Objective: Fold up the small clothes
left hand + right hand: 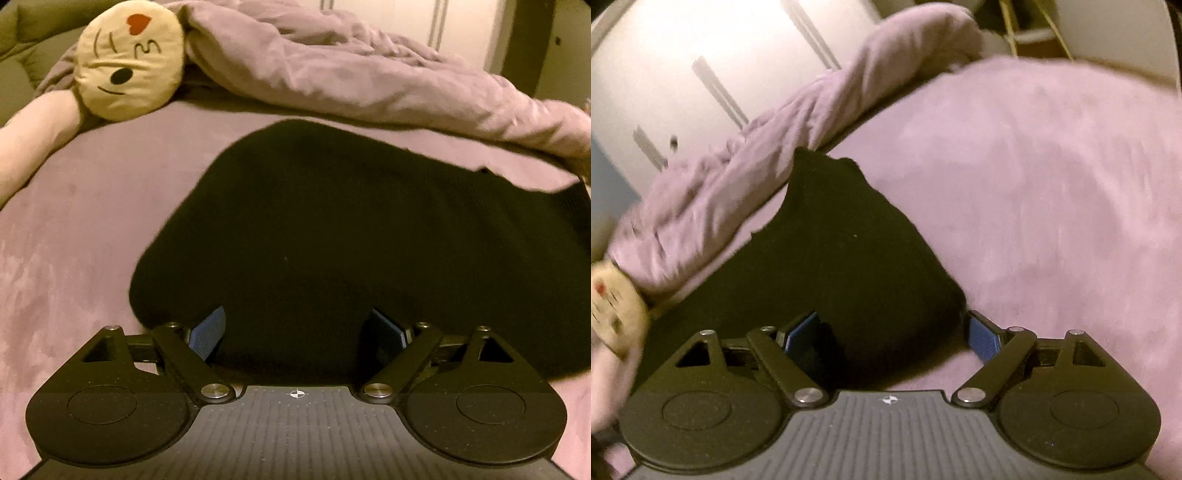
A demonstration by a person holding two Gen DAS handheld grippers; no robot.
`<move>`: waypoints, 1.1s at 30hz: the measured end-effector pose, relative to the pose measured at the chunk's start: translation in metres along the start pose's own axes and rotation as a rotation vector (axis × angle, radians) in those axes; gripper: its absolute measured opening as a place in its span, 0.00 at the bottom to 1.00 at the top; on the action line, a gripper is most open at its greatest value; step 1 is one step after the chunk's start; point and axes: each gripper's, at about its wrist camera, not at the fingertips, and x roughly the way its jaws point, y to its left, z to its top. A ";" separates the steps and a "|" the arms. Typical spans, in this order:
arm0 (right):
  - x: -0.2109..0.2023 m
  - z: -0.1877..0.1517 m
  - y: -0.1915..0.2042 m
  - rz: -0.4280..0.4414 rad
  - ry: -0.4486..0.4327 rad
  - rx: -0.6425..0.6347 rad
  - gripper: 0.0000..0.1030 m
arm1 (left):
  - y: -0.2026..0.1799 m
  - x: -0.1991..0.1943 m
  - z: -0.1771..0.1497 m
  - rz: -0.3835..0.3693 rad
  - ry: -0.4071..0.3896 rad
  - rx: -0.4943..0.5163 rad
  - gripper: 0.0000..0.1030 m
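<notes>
A black garment (332, 229) lies spread flat on the mauve bed sheet (74, 229). In the left wrist view its near edge runs under my left gripper (297, 330). The blue pads (207, 332) stand wide apart over the cloth and press on nothing. In the right wrist view the same garment (849, 251) narrows to a corner that reaches between the jaws of my right gripper (892, 336). Those pads (984, 339) are also spread wide, with the cloth lying loose between them. Both views are blurred.
A crumpled mauve duvet (332, 74) is heaped along the garment's far edge and overlaps its far right corner. A round yellow face cushion (129, 61) and a long pale bolster (33, 136) lie at the far left. White wardrobe doors (683, 74) stand beyond the bed.
</notes>
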 end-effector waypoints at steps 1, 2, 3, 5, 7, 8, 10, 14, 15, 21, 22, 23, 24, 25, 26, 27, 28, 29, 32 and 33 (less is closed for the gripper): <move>0.001 0.001 -0.004 0.017 -0.006 0.035 0.83 | -0.002 -0.001 -0.002 -0.001 0.000 0.007 0.88; 0.004 0.003 -0.005 0.029 -0.009 0.062 0.83 | -0.005 -0.002 -0.003 -0.008 0.001 0.010 0.88; 0.005 0.004 -0.008 0.034 -0.005 0.089 0.83 | -0.007 -0.004 -0.004 -0.018 0.004 0.008 0.88; 0.003 0.005 -0.010 0.048 -0.004 0.130 0.82 | -0.013 -0.006 -0.005 -0.044 0.008 -0.002 0.89; -0.002 0.002 -0.012 0.051 -0.001 0.155 0.79 | -0.020 -0.007 -0.005 -0.062 0.005 -0.007 0.89; -0.005 0.000 -0.015 0.065 -0.001 0.176 0.79 | -0.022 -0.007 -0.006 -0.068 0.005 -0.009 0.89; -0.007 -0.006 -0.019 0.099 0.006 0.216 0.77 | -0.025 -0.005 -0.008 -0.090 0.012 -0.027 0.89; -0.003 -0.010 -0.020 0.125 0.002 0.217 0.75 | -0.021 -0.001 -0.017 -0.154 0.038 -0.128 0.89; 0.000 -0.008 -0.020 0.129 0.002 0.228 0.75 | -0.018 0.001 -0.018 -0.171 0.048 -0.158 0.89; 0.015 -0.001 -0.026 0.196 -0.026 0.331 0.73 | 0.021 0.021 -0.028 -0.278 0.106 -0.444 0.87; 0.017 -0.001 -0.026 0.198 -0.030 0.337 0.68 | 0.030 0.025 -0.028 -0.296 0.101 -0.497 0.86; 0.020 -0.001 -0.026 0.197 -0.034 0.340 0.60 | 0.035 0.028 -0.027 -0.301 0.099 -0.533 0.84; 0.023 -0.001 -0.026 0.194 -0.036 0.344 0.54 | 0.041 0.032 -0.026 -0.308 0.097 -0.581 0.84; 0.027 -0.002 -0.027 0.201 -0.033 0.352 0.47 | 0.046 0.035 -0.024 -0.310 0.088 -0.610 0.83; 0.031 -0.002 -0.028 0.207 -0.026 0.366 0.45 | 0.049 0.038 -0.022 -0.309 0.085 -0.631 0.82; 0.034 -0.003 -0.030 0.209 -0.024 0.379 0.45 | 0.053 0.041 -0.019 -0.307 0.081 -0.649 0.82; 0.036 -0.002 -0.030 0.210 -0.024 0.384 0.45 | 0.055 0.043 -0.015 -0.305 0.075 -0.659 0.82; 0.038 -0.001 -0.028 0.208 -0.024 0.383 0.47 | 0.058 0.045 -0.013 -0.301 0.068 -0.665 0.82; 0.042 0.002 -0.023 0.213 -0.024 0.385 0.58 | 0.066 0.051 -0.005 -0.285 0.052 -0.681 0.77; 0.044 0.003 -0.021 0.219 -0.023 0.384 0.58 | 0.068 0.054 -0.003 -0.285 0.052 -0.688 0.74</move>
